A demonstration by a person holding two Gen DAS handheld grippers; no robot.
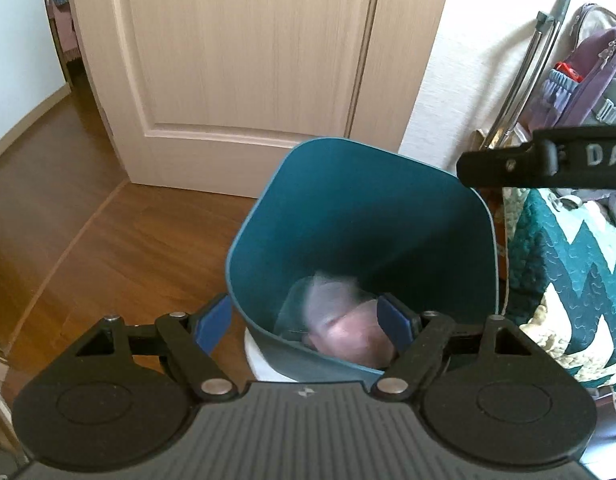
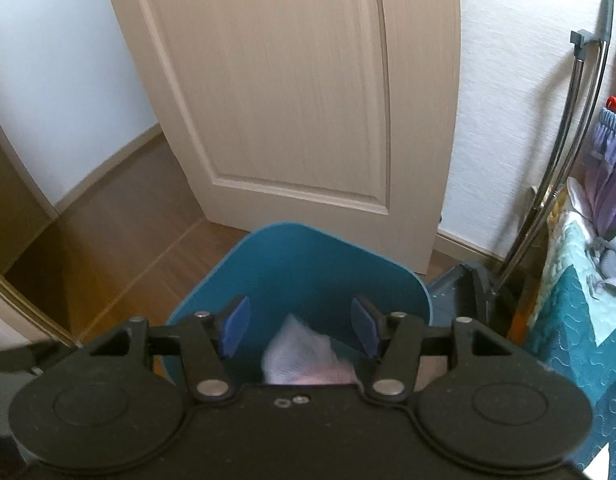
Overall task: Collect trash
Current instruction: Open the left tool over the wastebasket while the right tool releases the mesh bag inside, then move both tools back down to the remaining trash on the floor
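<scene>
Both views looked down into a tall teal plastic waste bin (image 1: 360, 220) with rounded corners, standing on a brown wood-plank floor (image 1: 120, 248) just in front of a pale beige panelled door (image 1: 244, 52). Blurred trash, a crumpled whitish-pink wad with clear plastic film (image 1: 340, 320), lay at the bottom of the bin. Left tongs (image 1: 304, 322) hovered over the near rim, blue pads (image 1: 212, 324) apart, nothing clamped; one pad sat outside the bin wall, the other over the inside. Right tongs (image 2: 300, 330) were also spread apart and empty above the bin mouth, trash visible below between the pads. To the right: a green-and-white zigzag quilt (image 1: 568, 264), a purple backpack (image 1: 588, 64), and chrome tubes (image 2: 564, 152) leaning on the white wall.
</scene>
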